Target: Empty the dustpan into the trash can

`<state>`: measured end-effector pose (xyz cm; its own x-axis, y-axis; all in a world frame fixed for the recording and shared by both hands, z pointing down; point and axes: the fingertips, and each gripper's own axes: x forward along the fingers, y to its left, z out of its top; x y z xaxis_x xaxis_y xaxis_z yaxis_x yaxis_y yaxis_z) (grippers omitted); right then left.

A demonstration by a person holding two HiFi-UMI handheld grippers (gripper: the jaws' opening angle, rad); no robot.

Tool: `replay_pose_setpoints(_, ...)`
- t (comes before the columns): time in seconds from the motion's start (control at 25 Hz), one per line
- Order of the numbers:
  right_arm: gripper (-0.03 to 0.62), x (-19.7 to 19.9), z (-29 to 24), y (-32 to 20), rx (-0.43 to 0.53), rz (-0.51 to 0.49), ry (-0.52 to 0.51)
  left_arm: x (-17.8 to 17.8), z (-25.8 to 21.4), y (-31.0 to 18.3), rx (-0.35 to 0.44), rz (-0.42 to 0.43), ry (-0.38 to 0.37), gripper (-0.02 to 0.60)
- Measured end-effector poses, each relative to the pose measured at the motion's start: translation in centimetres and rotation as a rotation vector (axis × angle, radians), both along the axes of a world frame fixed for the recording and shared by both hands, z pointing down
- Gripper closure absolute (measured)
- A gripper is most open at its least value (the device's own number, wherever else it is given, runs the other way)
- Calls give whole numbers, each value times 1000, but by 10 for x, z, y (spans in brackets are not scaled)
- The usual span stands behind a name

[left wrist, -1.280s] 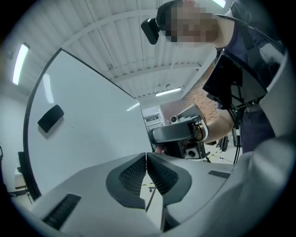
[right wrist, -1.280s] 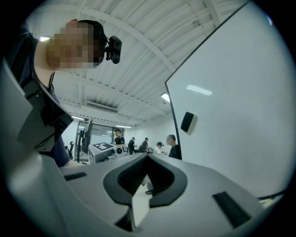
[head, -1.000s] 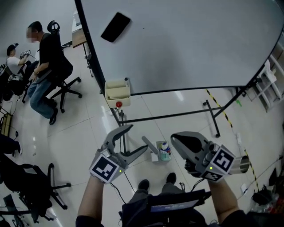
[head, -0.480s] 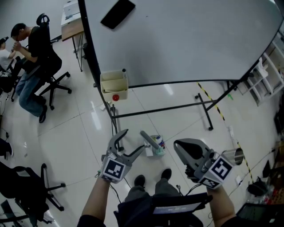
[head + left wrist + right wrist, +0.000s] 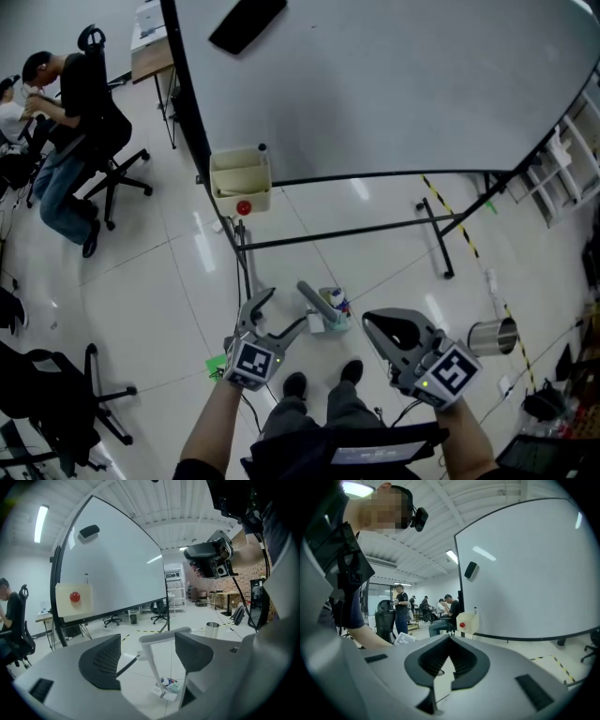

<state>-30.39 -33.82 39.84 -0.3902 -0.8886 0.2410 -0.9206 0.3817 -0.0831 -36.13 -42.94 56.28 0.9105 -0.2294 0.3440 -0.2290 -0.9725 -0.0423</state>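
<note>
Head view shows both hands lowered toward the dustpan [image 5: 330,315] on the floor [image 5: 159,281]; the left tongs [image 5: 286,307], just opened wide, grip nothing, and the right tongs [image 5: 370,322] are closed and empty, so a grasp of the handle probably comes next.

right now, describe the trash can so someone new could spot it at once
Start at the big whiteboard and follow the yellow-and-black floor tape from its right-hand leg toward the viewer. Beside that tape stands the trash can: the only shiny metal cylinder on the floor, unlike the pale plastic dustpan.
</note>
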Motion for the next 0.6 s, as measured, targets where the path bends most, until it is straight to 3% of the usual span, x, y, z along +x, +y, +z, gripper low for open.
replay_pose_setpoints(0.28,577,18,21,6,-49,19,-61,14,65,-17,5,-52,-66,222)
replay_pose_setpoints(0.6,577,19,71,10,-128,8,-60,52,105,-31,2,-54,-36,222)
